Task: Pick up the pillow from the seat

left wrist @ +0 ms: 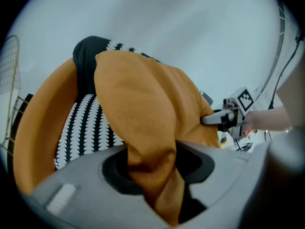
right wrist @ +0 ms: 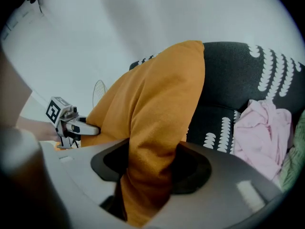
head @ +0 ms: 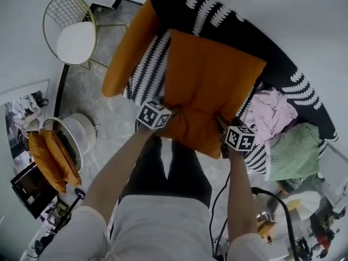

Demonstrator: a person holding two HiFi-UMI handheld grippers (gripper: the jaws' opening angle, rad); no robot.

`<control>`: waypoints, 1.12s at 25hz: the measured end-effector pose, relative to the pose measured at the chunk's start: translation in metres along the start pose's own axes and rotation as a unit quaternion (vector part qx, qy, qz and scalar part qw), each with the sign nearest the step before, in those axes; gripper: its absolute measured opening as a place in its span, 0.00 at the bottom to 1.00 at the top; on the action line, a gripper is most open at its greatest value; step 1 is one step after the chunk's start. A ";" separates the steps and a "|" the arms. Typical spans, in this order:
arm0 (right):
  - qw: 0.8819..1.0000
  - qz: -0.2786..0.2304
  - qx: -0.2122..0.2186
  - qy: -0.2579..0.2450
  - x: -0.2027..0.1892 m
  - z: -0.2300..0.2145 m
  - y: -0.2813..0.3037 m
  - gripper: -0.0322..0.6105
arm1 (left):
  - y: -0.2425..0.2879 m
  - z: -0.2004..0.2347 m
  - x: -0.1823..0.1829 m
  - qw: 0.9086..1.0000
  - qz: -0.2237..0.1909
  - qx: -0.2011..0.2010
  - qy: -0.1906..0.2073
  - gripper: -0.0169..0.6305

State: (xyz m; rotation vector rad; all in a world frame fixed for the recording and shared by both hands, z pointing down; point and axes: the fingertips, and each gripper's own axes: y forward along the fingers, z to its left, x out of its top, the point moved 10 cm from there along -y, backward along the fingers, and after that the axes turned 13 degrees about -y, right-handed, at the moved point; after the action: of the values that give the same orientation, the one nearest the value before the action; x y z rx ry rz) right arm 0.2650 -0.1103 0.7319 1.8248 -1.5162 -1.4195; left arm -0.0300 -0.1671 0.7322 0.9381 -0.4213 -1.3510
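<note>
- Left gripper (head: 166,115): jaws partly closed, clamped on a fold at the pillow's near left corner
- Right gripper (head: 227,130): jaws partly closed, clamped on the pillow's near right corner
- Pillow (head: 212,83): orange, square, over the front edge of the sofa seat (head: 144,72)
- Pink garment (head: 269,113), green garment (head: 293,151): right end of seat
- Wire chair (head: 70,29): floor, beyond sofa's left end

Pink garment (head: 272,113) touches green cloth (head: 296,151); wire chair (head: 76,41) apart.
</note>
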 end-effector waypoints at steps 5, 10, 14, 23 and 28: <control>1.000 -0.023 -0.008 -0.005 0.017 0.035 -0.051 0.42 | -0.053 -0.035 0.006 1.000 -0.020 -0.007 0.023 0.30; 0.998 -0.050 -0.019 -0.012 0.024 0.083 -0.093 0.42 | -0.109 -0.059 0.000 0.998 -0.037 -0.011 0.045 0.31; 0.997 -0.070 -0.030 -0.017 0.025 0.122 -0.118 0.43 | -0.152 -0.071 -0.009 0.997 -0.049 -0.015 0.064 0.31; 0.992 -0.117 -0.053 -0.015 0.005 0.209 -0.173 0.43 | -0.237 -0.098 -0.042 0.992 -0.063 -0.022 0.107 0.31; 0.986 -0.148 -0.074 -0.017 0.000 0.249 -0.198 0.44 | -0.275 -0.110 -0.050 0.987 -0.080 -0.031 0.137 0.32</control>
State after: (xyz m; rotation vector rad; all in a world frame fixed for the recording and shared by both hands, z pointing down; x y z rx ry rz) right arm 0.1527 0.0333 0.4711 2.0020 -1.1527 -1.6559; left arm -0.1337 -0.0684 0.4679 1.1057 -0.0945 -1.3474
